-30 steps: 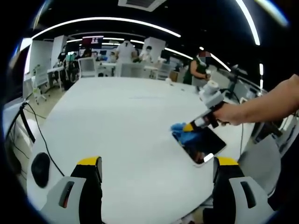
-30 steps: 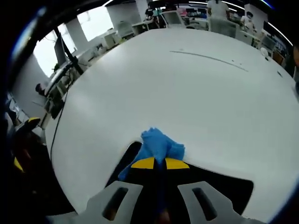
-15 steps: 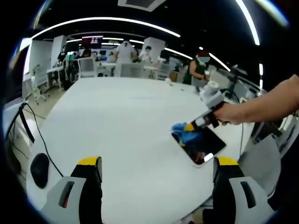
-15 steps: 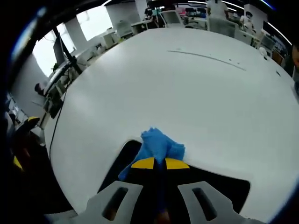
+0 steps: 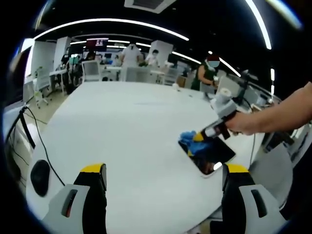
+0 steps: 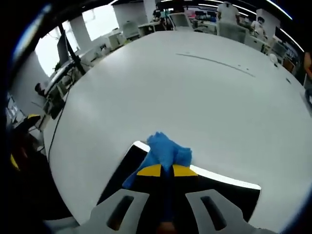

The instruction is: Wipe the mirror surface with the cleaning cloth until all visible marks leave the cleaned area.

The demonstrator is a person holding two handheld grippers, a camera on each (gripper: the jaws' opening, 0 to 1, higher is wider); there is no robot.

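A dark rectangular mirror [image 5: 209, 155] lies flat on the white table [image 5: 122, 126], towards its right edge in the left gripper view. My right gripper [image 5: 197, 137] comes in from the right, held by a hand, and is shut on a blue cleaning cloth [image 5: 187, 137] pressed onto the mirror's far corner. In the right gripper view the cloth [image 6: 163, 151] bunches out past the shut yellow-tipped jaws of the right gripper [image 6: 167, 170], over the mirror [image 6: 122, 170]. My left gripper [image 5: 163, 170] hangs open above the near table edge, with nothing between its fingers.
A black cable [image 5: 41, 139] and a dark round object [image 5: 41, 175] lie on the table's left side. Desks, chairs and several people stand beyond the far edge. A chair [image 5: 273, 165] stands to the right of the mirror.
The right gripper has slid the cloth a little back across the mirror; more of the mirror's far edge shows in the right gripper view. The left gripper has stayed still.
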